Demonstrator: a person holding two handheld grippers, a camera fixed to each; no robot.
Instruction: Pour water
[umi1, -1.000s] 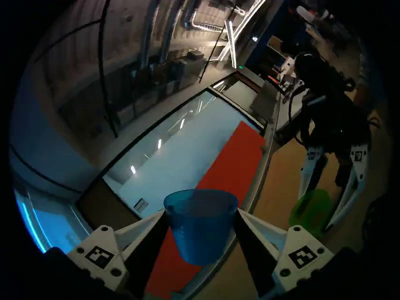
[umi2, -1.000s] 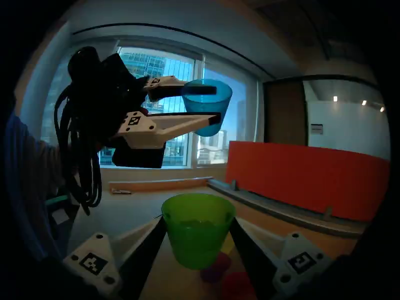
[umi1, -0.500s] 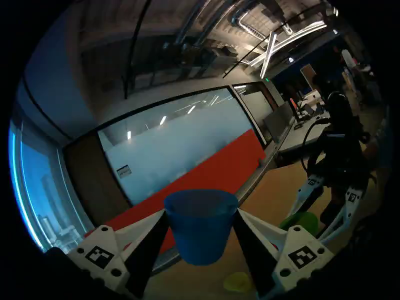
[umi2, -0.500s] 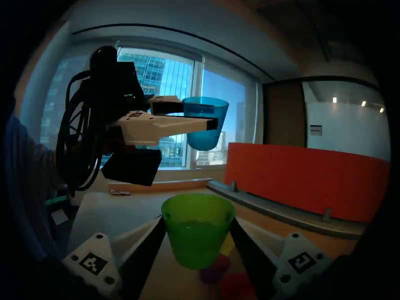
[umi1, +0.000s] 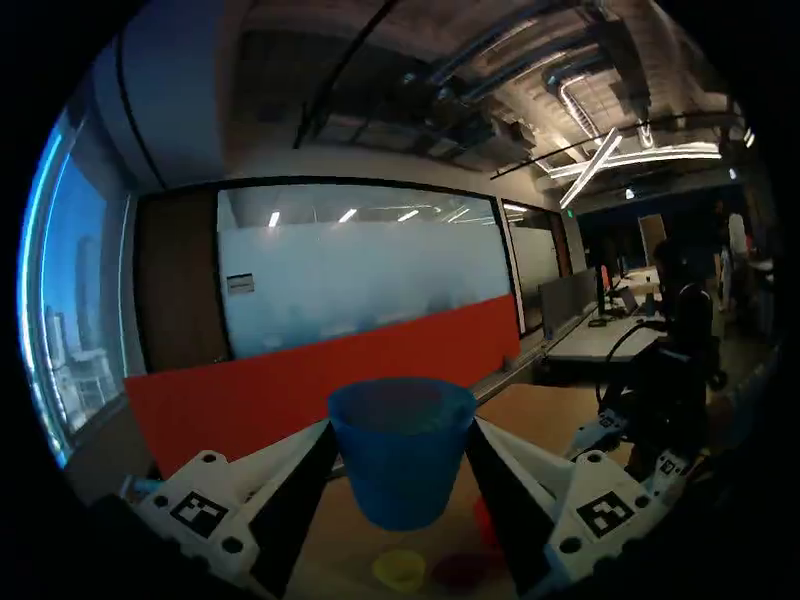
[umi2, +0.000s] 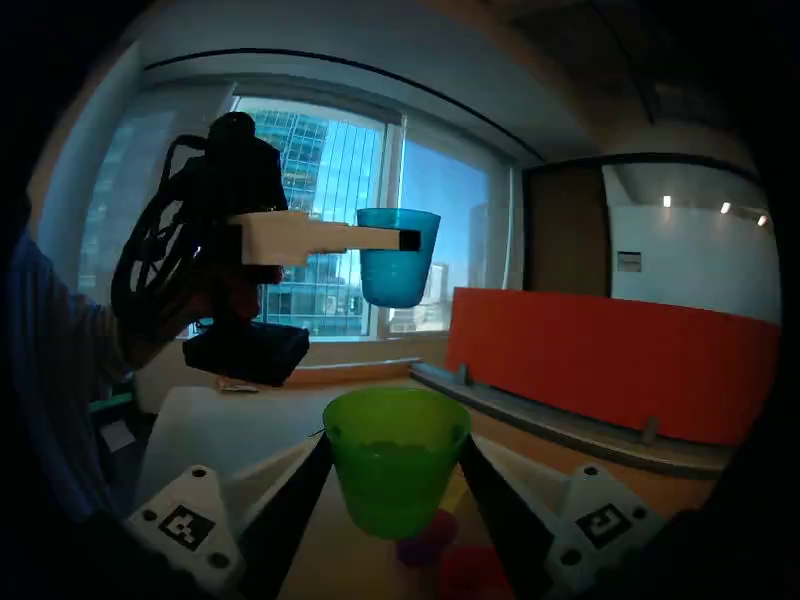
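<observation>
The left tongs (umi1: 400, 432) were closed on a blue cup (umi1: 402, 470), with one finger pressing on each side of it, and the cup stood upright between them. In the right gripper view the same cup hung in the air in front of the window (umi2: 320, 170). It was level and not tilted, higher than the green cup (umi2: 396, 465) and farther from the camera. A hand (umi2: 215, 300) held these tongs from the left, with black cables (umi2: 150, 270) looped around it. The right tongs (umi2: 395, 448) were closed on the green cup in the same way, both fingers against its sides, and held it upright above the counter (umi2: 220, 430). Below this cup some small coloured round things (umi2: 428, 545) lay on the counter. An orange panel (umi2: 620, 360) ran along the far edge of the counter. Whether the blue cup had water inside, I could not tell.
</observation>
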